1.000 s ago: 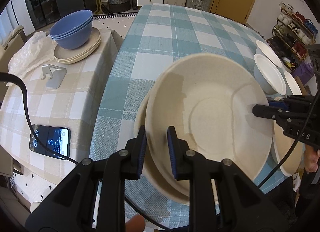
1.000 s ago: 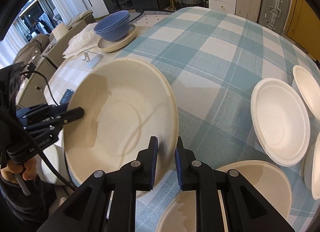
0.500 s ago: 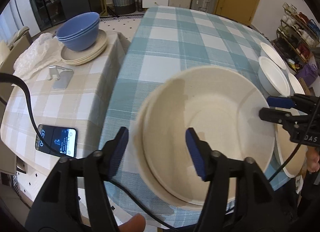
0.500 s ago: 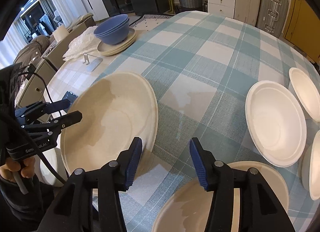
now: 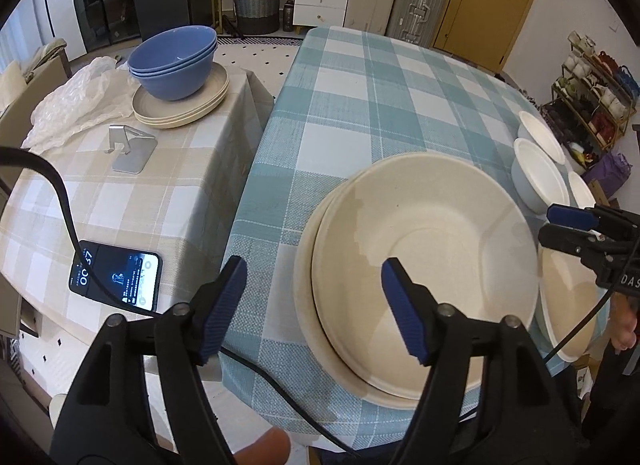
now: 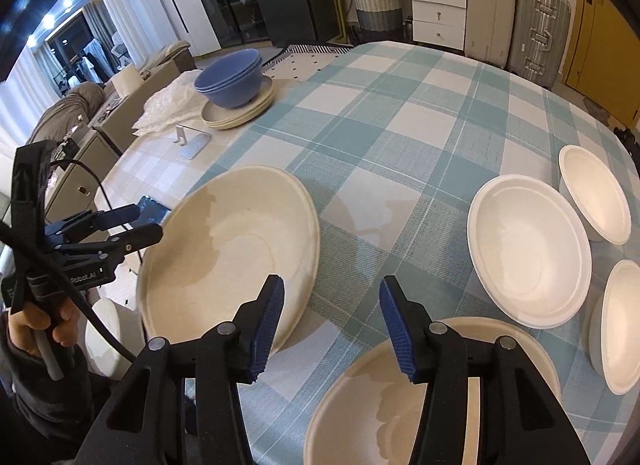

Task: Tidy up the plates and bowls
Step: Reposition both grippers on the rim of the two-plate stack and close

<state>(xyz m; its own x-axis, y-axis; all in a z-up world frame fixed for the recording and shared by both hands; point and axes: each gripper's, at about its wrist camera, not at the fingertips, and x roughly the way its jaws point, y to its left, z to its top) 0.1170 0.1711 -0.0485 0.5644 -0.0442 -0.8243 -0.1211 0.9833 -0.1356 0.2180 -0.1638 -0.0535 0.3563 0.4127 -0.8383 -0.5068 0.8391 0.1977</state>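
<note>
On tbl: beige plate stack, both hand-held grippers spread.

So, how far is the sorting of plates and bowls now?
Done: two beige pulp plates lie stacked at the table edge. In hand: nothing; the left gripper and right gripper are open. Left: another beige plate and the white paper bowls lie apart on the blue checked cloth.
</note>
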